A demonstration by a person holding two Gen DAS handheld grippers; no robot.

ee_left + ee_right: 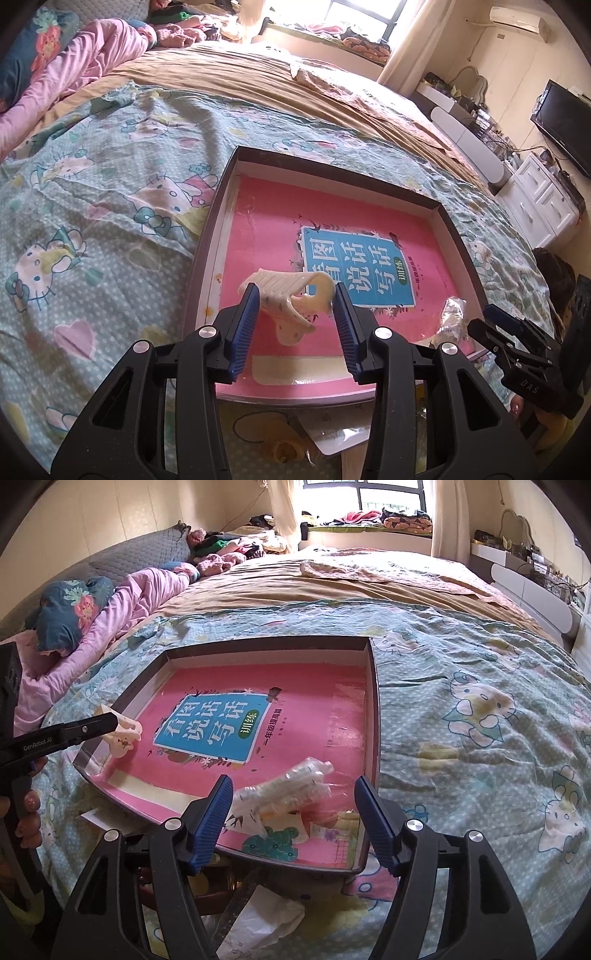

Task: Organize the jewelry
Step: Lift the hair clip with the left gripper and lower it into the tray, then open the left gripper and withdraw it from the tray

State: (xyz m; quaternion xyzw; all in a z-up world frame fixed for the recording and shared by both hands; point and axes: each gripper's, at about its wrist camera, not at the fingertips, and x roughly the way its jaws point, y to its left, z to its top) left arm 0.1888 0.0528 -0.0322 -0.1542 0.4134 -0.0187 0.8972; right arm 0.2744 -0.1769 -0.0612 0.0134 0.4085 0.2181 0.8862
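A cream hair claw clip [291, 302] sits between the blue pads of my left gripper [295, 306], which is shut on it above the near left part of a shallow box [332, 162]. The box holds a pink book [332, 221]. The clip also shows in the right wrist view [123, 734]. A clear plastic packet [291, 790] lies on the book near the box's front right. My right gripper [293, 812] is open just in front of that packet, not touching it. The packet [452, 317] and the right gripper [491, 325] show in the left wrist view.
The box [373, 701] lies on a bed with a Hello Kitty quilt [480, 720]. Pink bedding and pillows [110, 602] lie at the far left. Papers and small items [258, 923] lie under the box's front edge. White cabinets and a television [561, 122] stand at the right.
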